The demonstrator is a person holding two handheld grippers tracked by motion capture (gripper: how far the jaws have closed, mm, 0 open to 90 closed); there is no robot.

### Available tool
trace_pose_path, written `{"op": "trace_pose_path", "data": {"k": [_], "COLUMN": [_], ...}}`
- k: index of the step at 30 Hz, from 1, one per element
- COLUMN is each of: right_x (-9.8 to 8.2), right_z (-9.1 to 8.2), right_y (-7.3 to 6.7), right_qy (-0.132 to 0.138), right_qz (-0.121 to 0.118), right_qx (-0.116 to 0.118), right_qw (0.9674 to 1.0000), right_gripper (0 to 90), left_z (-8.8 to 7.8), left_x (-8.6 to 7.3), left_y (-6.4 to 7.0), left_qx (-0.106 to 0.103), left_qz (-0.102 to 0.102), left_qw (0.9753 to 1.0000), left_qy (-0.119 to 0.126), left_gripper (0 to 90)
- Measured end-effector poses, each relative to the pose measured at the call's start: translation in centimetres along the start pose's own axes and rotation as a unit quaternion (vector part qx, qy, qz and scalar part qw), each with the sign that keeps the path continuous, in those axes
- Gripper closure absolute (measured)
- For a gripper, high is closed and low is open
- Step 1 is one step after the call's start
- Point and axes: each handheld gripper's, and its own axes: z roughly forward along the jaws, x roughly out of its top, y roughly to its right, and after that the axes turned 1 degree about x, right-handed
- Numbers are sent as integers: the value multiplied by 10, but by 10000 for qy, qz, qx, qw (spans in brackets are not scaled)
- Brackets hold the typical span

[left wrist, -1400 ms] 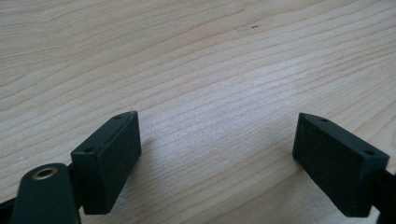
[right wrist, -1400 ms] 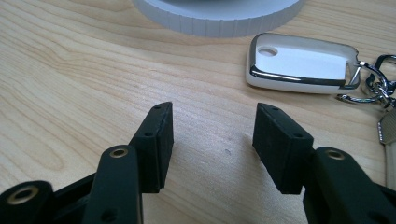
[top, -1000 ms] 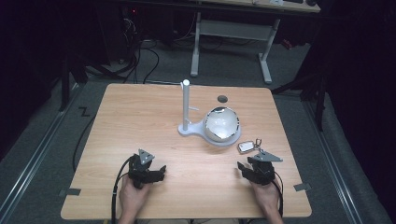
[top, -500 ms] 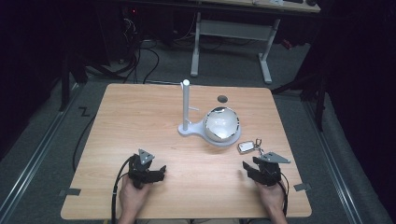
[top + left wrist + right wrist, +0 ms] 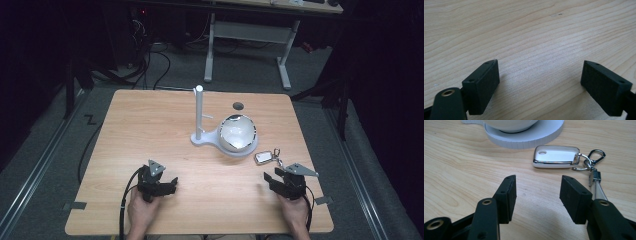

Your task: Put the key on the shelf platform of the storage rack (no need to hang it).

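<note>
Counted on the light wooden table [image 5: 150, 125]: 1 white stand w/ upright post and round base [image 5: 199, 116], 1 white bowl w/ shiny rim [image 5: 238, 132] sitting on that base, 1 white key fob w/ silver trim on a key ring [image 5: 262, 157], 1 small dark round hole in the tabletop [image 5: 238, 105], 2 grippers, 2 hands. In the high view the stand and bowl sit at frame centre, fob just lower right of the bowl, hole above it. Left gripper [image 5: 172, 182] is at lower left, held by the left hand [image 5: 141, 210]; right gripper [image 5: 270, 181] at lower right, held by the right hand [image 5: 294, 214], near the fob but apart from it. Left gripper view: jaws spread wide, nothing btwn them, just bare wood grain below. Right gripper view adds detail the high view lacks: fob's silver clip and ring at upper right, base rim across the top, fob just beyond the jaws, which stand apart and empty.
</note>
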Motion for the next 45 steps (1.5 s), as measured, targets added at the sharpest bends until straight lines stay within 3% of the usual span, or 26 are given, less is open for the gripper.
{"op": "trace_pose_path", "data": {"k": [23, 38, 45], "right_x": [6, 17, 21], "right_z": [-13, -10, -5], "right_y": [22, 41, 51], "right_qy": [116, 22, -129], "right_qz": [243, 393, 434], "right_qx": [-230, -458, -434], "right_qw": [9994, 9982, 9980], "right_gripper": [521, 550, 628], "left_z": [0, 0, 0], "left_x": [0, 0, 0], "left_y": [0, 0, 0], "left_qx": [0, -2, -2], "left_qz": [7, -4, -5], "left_qw": [10000, 10000, 10000], "left_qy": [0, 0, 1], "left_gripper": [157, 157, 157]}}
